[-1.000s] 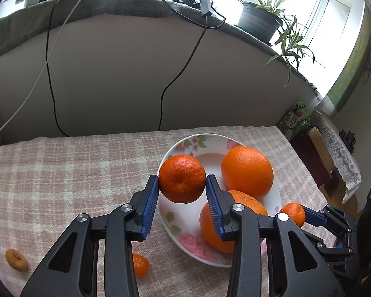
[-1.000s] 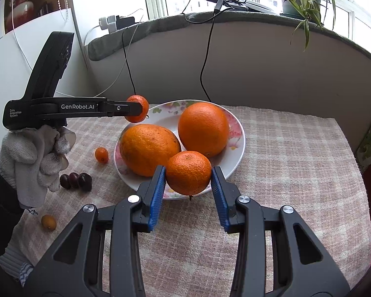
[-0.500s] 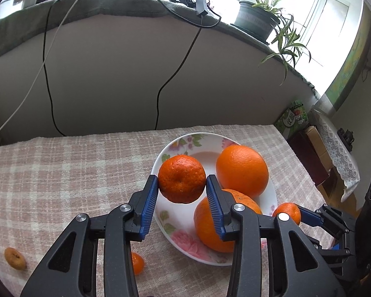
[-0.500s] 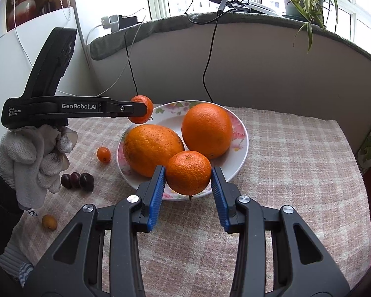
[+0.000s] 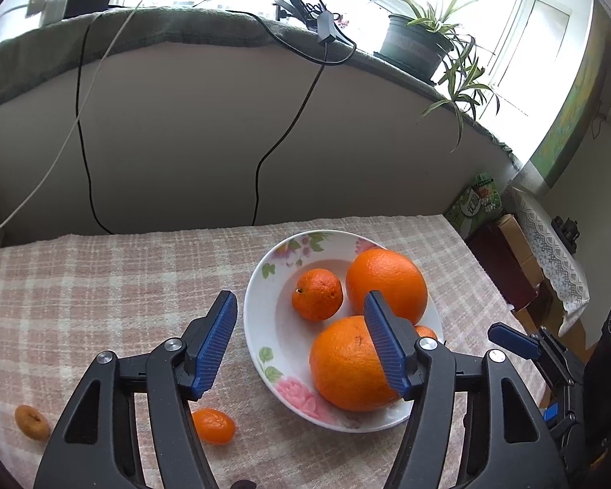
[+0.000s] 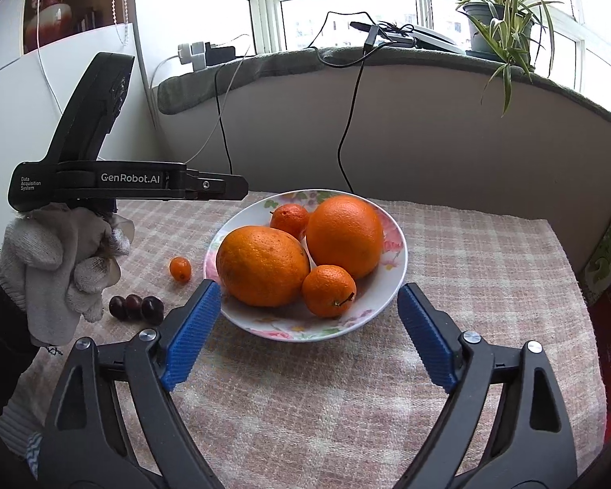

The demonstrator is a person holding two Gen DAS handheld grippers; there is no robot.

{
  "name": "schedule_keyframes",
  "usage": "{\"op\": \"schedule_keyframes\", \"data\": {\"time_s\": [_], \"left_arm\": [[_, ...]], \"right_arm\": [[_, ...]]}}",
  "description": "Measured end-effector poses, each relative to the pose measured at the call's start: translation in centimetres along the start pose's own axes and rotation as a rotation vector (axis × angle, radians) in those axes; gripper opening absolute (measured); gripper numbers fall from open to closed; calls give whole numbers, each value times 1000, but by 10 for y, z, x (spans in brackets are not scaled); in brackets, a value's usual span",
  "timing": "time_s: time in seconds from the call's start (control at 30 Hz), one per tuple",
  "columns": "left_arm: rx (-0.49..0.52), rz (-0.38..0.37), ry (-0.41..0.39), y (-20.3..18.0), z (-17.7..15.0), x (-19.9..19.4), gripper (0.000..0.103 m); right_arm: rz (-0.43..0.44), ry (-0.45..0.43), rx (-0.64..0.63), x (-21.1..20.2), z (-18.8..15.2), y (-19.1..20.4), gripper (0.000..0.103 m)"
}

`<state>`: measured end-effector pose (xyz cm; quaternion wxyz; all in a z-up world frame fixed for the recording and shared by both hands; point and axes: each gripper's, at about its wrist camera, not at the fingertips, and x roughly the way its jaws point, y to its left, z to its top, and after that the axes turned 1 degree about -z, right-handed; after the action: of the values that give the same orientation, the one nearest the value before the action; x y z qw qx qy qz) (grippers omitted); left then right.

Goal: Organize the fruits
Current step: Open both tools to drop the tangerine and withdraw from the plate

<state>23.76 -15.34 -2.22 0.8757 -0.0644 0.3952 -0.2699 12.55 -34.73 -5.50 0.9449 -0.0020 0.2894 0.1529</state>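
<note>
A flowered white plate (image 6: 397,269) (image 5: 264,326) holds two large oranges (image 6: 262,271) (image 6: 344,236) and two mandarins, one at the back (image 6: 290,220) (image 5: 317,294) and one at the front (image 6: 328,290). My left gripper (image 5: 301,342) is open and empty above the plate's left rim; it also shows from the side in the right wrist view (image 6: 224,183). My right gripper (image 6: 305,336) is open and empty just before the plate's near rim. A kumquat (image 6: 180,268) (image 5: 212,426) and three dark cherries (image 6: 136,307) lie on the cloth left of the plate.
A checked cloth (image 6: 468,269) covers the table. Another small orange fruit (image 5: 31,421) lies at the far left. A wall with hanging cables (image 6: 346,130) stands behind the table. Boxes and a bag (image 5: 505,252) sit past the table's right edge.
Both grippers have opened and let go of their mandarins, which now lie on the plate. Both grippers have drawn back a little from the plate.
</note>
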Motion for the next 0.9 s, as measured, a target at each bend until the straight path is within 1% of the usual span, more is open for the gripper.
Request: {"op": "schedule_keyframes", "data": {"time_s": [0.03,0.1,0.23,0.37,0.53,0.73,0.83,0.9], "left_arm": [[5,6,-2,-1,-1,-1,70],[8,21,-9,-2,-1,-4,72],[2,35,-17,-1,-2,-11,72],[11,56,-46,-1,-5,-26,72],[17,105,-89,5,-13,-49,72],[-12,135,-119,23,-22,-75,72],[-20,156,-139,33,-28,-88,72],[-43,172,-156,41,-33,-98,72]], "right_arm": [[4,-1,1,-1,0,1,92],[12,1,3,-2,0,2,93],[4,0,-9,-6,-1,8,93],[15,-5,0,-12,-1,10,93],[34,-15,0,-23,-3,18,93],[78,-18,-6,-31,-6,34,93],[112,-17,-9,-33,-7,44,93],[141,-11,-17,-33,-10,53,93]]}}
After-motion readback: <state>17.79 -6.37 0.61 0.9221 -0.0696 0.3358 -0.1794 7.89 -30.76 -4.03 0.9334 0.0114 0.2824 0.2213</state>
